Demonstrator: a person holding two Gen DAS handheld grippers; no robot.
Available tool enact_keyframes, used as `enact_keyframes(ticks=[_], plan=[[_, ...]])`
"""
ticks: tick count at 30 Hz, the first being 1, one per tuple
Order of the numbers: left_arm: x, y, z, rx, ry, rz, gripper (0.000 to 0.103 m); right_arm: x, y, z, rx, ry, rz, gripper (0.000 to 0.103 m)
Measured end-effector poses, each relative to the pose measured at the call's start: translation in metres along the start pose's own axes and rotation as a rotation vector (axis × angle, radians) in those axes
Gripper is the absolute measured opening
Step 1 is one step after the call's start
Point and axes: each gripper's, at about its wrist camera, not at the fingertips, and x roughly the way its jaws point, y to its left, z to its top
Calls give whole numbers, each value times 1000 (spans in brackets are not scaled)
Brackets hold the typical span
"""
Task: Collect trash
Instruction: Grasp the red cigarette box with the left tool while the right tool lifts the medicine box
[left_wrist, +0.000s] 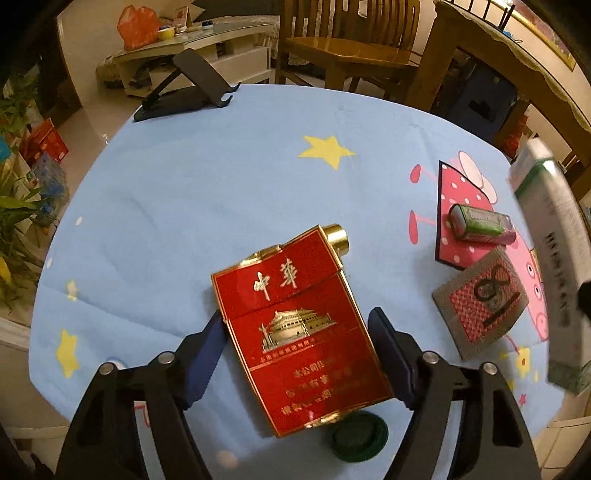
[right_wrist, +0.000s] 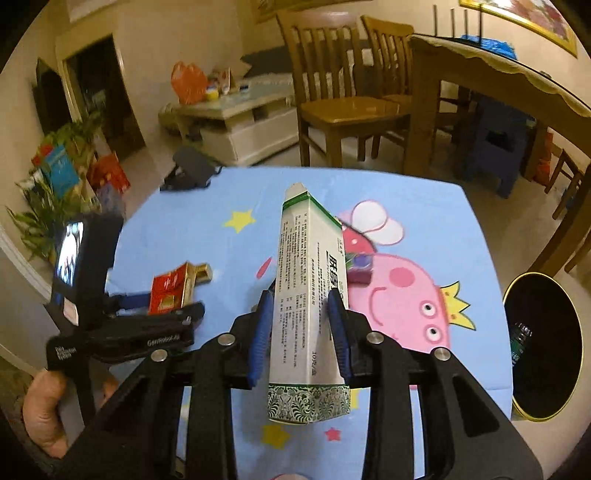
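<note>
Here, on the blue cartoon tablecloth (left_wrist: 184, 192): red cigarette pack (left_wrist: 299, 343) lying flat between the fingers of the left gripper (left_wrist: 297, 354), left pad touching its edge, right pad just off it, jaws apart. Right gripper (right_wrist: 301, 325) clamped on a white and green carton (right_wrist: 310, 306), lifted clear of the cloth. Black bin (right_wrist: 543, 354) on the floor at the right. Green tin (left_wrist: 480, 223) and patterned card (left_wrist: 484, 306) resting further right on the cloth

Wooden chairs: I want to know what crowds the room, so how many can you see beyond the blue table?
2, side by side past the table's far edge: the nearer chair and the second chair by the wooden dining table. More may be hidden.
</note>
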Motion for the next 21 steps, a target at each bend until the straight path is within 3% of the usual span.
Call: enact_keyframes(ticks=[5, 9, 10, 12, 15, 21], plan=[[-13, 6, -10, -33, -28, 39, 72, -20, -32, 1, 54, -82, 6, 31], [-49, 6, -5, -24, -199, 133, 72, -31, -48, 1, 76, -108, 6, 30], [-58, 5, -2, -21, -232, 129, 72, -33, -52, 1, 79, -109, -2, 29], [-79, -7, 3, 13, -309, 113, 72, -34, -53, 1, 73, -112, -30, 18], [-99, -36, 6, 91, -383, 92, 72, -34, -57, 1, 55, -105, -69, 15], [-94, -63, 8, 133, -356, 14, 72, -20, -63, -7, 64, -54, -50, 16]])
